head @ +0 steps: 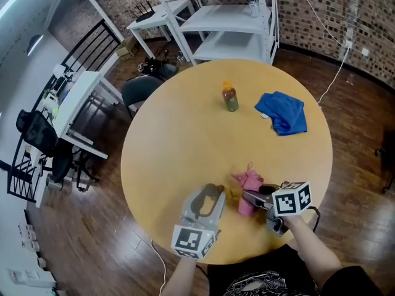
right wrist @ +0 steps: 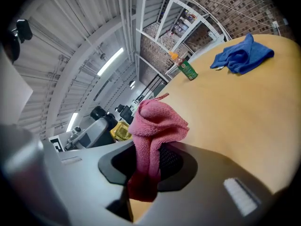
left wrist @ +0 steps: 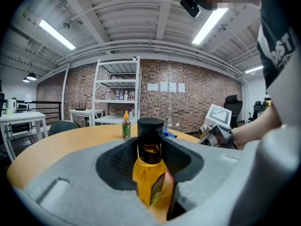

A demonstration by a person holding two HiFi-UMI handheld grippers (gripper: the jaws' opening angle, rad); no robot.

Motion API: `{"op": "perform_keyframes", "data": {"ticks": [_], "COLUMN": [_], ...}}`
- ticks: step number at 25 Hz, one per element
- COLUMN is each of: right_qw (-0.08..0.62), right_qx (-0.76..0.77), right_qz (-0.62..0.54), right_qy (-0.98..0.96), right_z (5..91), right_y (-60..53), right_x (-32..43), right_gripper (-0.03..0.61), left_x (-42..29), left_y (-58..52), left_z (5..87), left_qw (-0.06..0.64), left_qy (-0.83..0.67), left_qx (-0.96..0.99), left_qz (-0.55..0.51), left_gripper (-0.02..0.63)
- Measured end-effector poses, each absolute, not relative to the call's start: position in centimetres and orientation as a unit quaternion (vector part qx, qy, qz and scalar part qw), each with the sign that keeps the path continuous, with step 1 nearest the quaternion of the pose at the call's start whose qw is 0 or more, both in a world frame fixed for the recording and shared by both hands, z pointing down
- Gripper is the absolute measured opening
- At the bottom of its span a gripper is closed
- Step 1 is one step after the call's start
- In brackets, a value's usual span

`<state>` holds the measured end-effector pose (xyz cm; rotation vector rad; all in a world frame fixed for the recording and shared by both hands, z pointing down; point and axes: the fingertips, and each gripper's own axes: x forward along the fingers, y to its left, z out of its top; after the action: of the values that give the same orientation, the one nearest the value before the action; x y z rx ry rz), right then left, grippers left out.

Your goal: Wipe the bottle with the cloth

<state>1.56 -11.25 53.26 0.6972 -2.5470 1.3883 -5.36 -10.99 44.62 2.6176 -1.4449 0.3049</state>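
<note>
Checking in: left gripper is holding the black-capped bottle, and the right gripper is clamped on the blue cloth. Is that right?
Not quite. The right gripper is clamped on the pink cloth, as the right gripper view shows; the blue cloth lies loose on the table. The left gripper does hold the black-capped bottle.

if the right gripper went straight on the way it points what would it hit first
Most likely the yellow bottle held in the left gripper, just beyond its jaws. The pink cloth in the right gripper would touch it first, though depth is unclear.
</note>
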Motion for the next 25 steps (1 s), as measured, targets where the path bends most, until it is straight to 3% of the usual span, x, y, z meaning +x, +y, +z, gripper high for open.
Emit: {"op": "perform_keyframes", "data": {"ticks": [11,17,18,21,25], "right_qw": [0.109,0.113,0.118,0.125,0.109], "right_qx": [0.226,0.278,0.288,0.32,0.366], "right_qz": [0.404,0.301,0.281,0.237,0.2], "right_qy": [-0.88,-0.905,-0.908,-0.909,-0.902], "right_z": [49.8,46.5,46.2,45.3,43.9], "right_y": [-10.6,-9.8,-9.4,-7.9,-6.1], "right_x": [2.5,2.0,1.9,1.8,2.0], "right_gripper": [0.098,0.094,0.094,0.092,0.092], "left_x": [-6.5,-8.3,-8.5,-9.1,-9.3], "left_y": [-9.5,-7.3,-6.8,-5.0,-2.8], "left_z": [44.9,44.5,44.5,44.4,44.1], "left_qw": [0.115,0.125,0.125,0.12,0.119], "left_qy": [-0.496,-0.526,-0.529,-0.54,-0.536], "left_qx": [0.857,0.837,0.835,0.829,0.831], "left_qz": [0.082,0.08,0.082,0.082,0.087], "left_gripper": [0.172,0.169,0.155,0.017,0.005]}}
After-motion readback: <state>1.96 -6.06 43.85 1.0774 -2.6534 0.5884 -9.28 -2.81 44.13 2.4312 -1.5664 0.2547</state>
